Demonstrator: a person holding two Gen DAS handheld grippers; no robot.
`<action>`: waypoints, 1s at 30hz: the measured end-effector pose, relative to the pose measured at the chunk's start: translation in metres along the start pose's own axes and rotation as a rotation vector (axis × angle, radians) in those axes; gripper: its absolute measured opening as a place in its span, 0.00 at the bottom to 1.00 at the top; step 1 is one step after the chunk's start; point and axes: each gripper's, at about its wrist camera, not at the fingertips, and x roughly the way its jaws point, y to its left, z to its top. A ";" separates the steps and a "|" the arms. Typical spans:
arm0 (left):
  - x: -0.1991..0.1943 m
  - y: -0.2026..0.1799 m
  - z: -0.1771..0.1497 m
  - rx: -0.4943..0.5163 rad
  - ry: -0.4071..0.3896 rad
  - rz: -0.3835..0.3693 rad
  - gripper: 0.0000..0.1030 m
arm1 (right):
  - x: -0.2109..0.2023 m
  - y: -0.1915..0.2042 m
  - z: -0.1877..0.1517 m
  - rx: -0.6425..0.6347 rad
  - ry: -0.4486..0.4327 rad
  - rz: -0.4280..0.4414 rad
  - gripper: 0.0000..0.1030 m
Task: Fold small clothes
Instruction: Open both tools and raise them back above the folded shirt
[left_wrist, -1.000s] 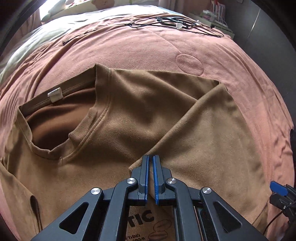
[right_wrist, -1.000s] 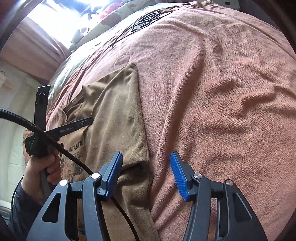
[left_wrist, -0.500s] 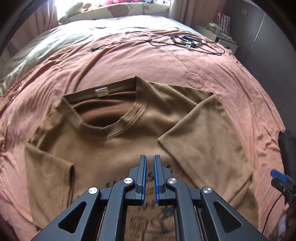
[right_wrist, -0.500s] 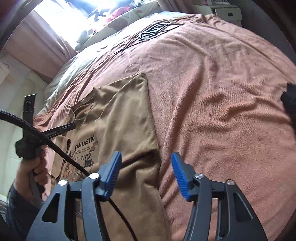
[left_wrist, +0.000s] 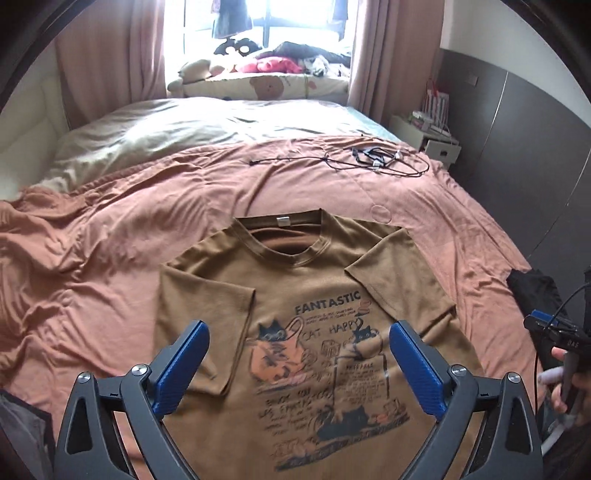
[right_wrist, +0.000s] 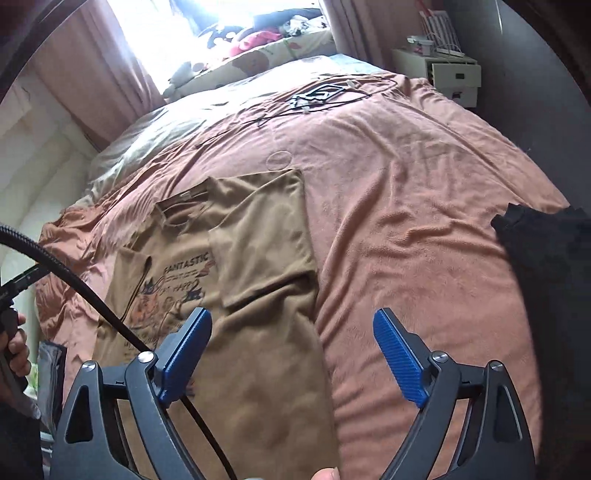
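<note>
Through my left wrist camera, the brown T-shirt (left_wrist: 314, 332) lies print-up on the pink bedspread (left_wrist: 110, 240), collar toward the window. Both sleeves are turned inward over the chest, which I take as squaring the sides so the body can fold into a neat rectangle. My left gripper (left_wrist: 297, 363) hangs above the print, its jaws opening wide with nothing between them, free to pick a new hold. A tangle of cables (left_wrist: 373, 160) sits well clear, farther up the bed.

Through my right wrist camera, the right gripper (right_wrist: 291, 354) hovers over the shirt's right edge, jaws likewise opening and empty. The folded sleeve lies flat along that edge. A black garment (right_wrist: 546, 251) waits apart at the bed's side, probably next in line.
</note>
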 end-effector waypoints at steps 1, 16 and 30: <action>-0.012 0.005 -0.005 -0.005 -0.008 0.000 0.96 | -0.009 0.003 -0.002 -0.007 -0.010 -0.010 0.93; -0.161 0.060 -0.097 -0.099 -0.195 -0.008 0.98 | -0.166 0.055 -0.072 -0.095 -0.256 -0.122 0.96; -0.257 0.063 -0.183 -0.118 -0.304 0.028 0.98 | -0.250 0.035 -0.158 -0.125 -0.317 -0.065 0.96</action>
